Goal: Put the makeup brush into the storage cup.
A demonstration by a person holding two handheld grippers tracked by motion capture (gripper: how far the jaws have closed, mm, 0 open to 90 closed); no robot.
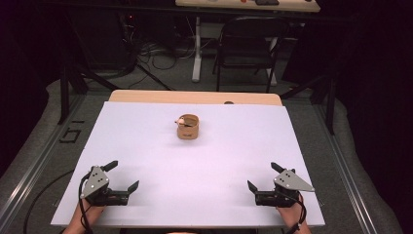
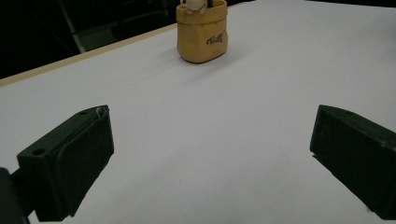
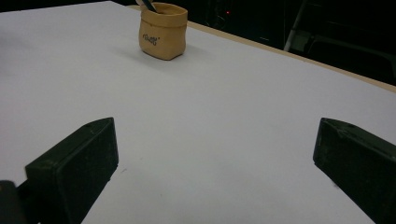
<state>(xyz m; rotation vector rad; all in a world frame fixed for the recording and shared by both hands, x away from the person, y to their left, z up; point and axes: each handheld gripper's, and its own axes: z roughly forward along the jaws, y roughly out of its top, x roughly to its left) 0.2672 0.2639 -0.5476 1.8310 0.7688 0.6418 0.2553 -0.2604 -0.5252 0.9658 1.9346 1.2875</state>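
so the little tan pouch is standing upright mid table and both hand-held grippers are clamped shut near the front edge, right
Not quite. Both jaws stand wide apart, holding nothing. The high view shows the left hand-held gripper and the right hand-held gripper open near the front edge, and each gripper view shows white table between its jaws. The tan pouch does stand upright mid table.

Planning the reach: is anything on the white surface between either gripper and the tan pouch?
Nothing visible. The tan pouch stands alone mid-table; bare white surface lies between it and the left gripper and right gripper, both open.
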